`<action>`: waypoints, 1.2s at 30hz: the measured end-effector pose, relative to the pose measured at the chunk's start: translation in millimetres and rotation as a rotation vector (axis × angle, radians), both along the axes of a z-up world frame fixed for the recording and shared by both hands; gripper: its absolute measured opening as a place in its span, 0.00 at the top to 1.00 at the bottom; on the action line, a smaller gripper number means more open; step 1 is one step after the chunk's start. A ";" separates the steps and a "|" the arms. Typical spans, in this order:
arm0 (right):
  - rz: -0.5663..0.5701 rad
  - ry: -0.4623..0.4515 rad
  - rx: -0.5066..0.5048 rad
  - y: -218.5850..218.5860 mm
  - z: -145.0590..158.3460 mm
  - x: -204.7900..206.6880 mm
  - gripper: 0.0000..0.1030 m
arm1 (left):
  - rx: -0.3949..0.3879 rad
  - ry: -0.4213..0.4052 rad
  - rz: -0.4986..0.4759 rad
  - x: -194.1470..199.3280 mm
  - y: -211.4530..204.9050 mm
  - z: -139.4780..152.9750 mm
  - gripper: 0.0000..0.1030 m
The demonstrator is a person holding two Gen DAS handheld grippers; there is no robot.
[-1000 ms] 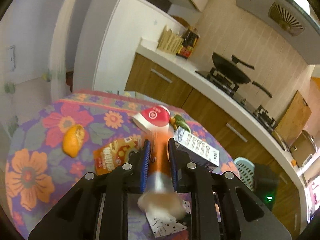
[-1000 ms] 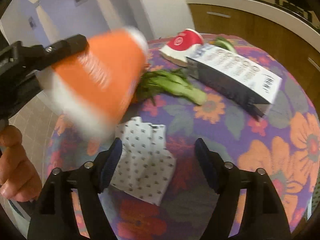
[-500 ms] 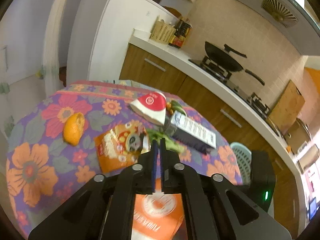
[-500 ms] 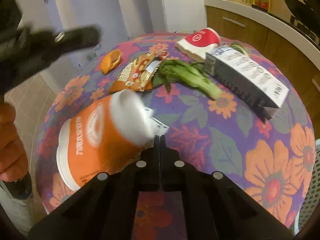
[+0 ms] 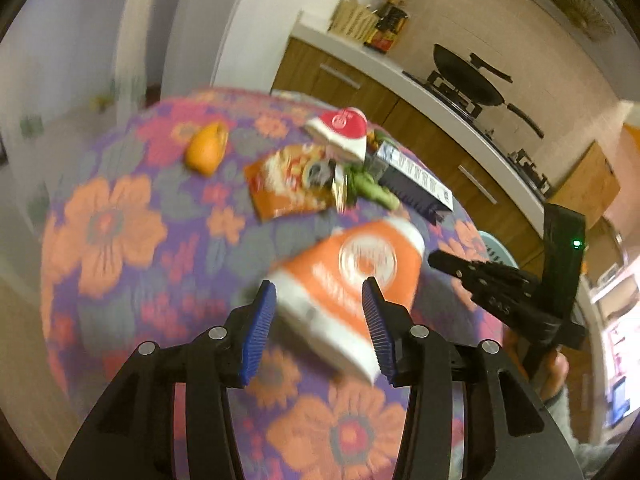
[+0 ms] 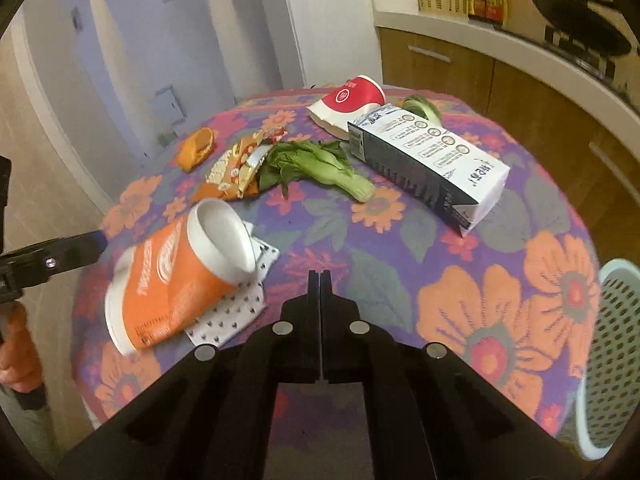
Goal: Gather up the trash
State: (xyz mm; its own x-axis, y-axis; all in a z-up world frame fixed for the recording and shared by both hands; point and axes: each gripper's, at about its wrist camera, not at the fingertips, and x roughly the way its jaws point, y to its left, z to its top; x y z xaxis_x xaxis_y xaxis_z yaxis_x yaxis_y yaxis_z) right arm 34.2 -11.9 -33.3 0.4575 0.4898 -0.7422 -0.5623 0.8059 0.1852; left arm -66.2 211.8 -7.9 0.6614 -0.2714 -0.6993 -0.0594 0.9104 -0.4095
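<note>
My left claw (image 5: 318, 316) has just been opening: a second ago its blue pads were pinched on the orange cup (image 6: 180, 276), and now they stand roughly half apart, with the cup seen between them in the left wrist view but no pad pressing on it. The cup is blurred there, so I read it as just let go. In the right wrist view it lies on its side on the table (image 6: 420, 240), resting partly on a white dotted paper (image 6: 236, 308), at about 9 o'clock from my right claw (image 6: 320, 276). That claw was wide open a second ago and is now shut tight with nothing in it. For the task this reads as a setback or a re-grip: the cup is back on the flowered cloth, not in the pale slatted basket (image 6: 612, 360) at 3 o'clock off the table edge, which I take to be the bin. Cup's long axis runs from about 7 to 1 o'clock in the right view; the open mouth faces 1 o'clock toward the snack wrapper (image 6: 240, 168), the white base toward 7 o'clock and the near edge. Other trash is untouched: red cup (image 6: 352, 100), carton (image 6: 428, 168), greens (image 6: 320, 168), orange peel (image 6: 196, 148). Next grasp is probably best made across the cup wall, square to that axis.
</note>
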 end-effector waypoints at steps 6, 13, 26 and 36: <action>0.030 -0.012 -0.011 7.2 -2.2 -7.1 1.00 | -0.131 0.037 -0.014 -12.9 3.4 -20.4 0.59; 0.008 0.013 0.004 -0.7 -6.4 -4.1 1.00 | -0.309 0.044 -0.050 15.2 -8.6 -42.0 0.76; 0.164 -0.003 0.001 25.5 -2.9 -25.6 0.89 | -0.266 -0.158 0.038 5.6 9.3 7.3 0.99; 0.199 0.088 0.101 35.6 -3.4 -37.9 0.43 | -0.220 -0.182 0.079 -4.9 27.0 17.9 0.99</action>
